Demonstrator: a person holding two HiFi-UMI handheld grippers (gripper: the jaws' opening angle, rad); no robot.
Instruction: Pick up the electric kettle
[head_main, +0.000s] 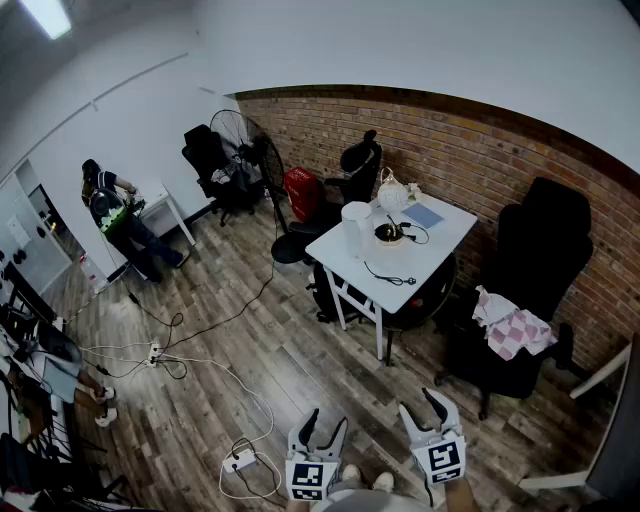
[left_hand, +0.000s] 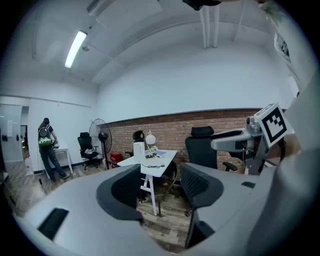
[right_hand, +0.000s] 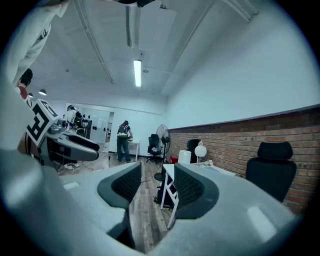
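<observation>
A tall white cylinder, seemingly the electric kettle, stands upright on the white table across the room, next to a black round base. In the left gripper view the kettle is small and far beyond the jaws; in the right gripper view the kettle shows just past the right jaw. My left gripper and right gripper are at the bottom edge, well short of the table. Both are open with nothing between their fingers. The left gripper and right gripper point roughly level toward the table.
A white globe lamp, a blue sheet and a black cord share the table. A black chair with a pink checked cloth stands to its right. A fan, other chairs, floor cables, a power strip and a person lie left.
</observation>
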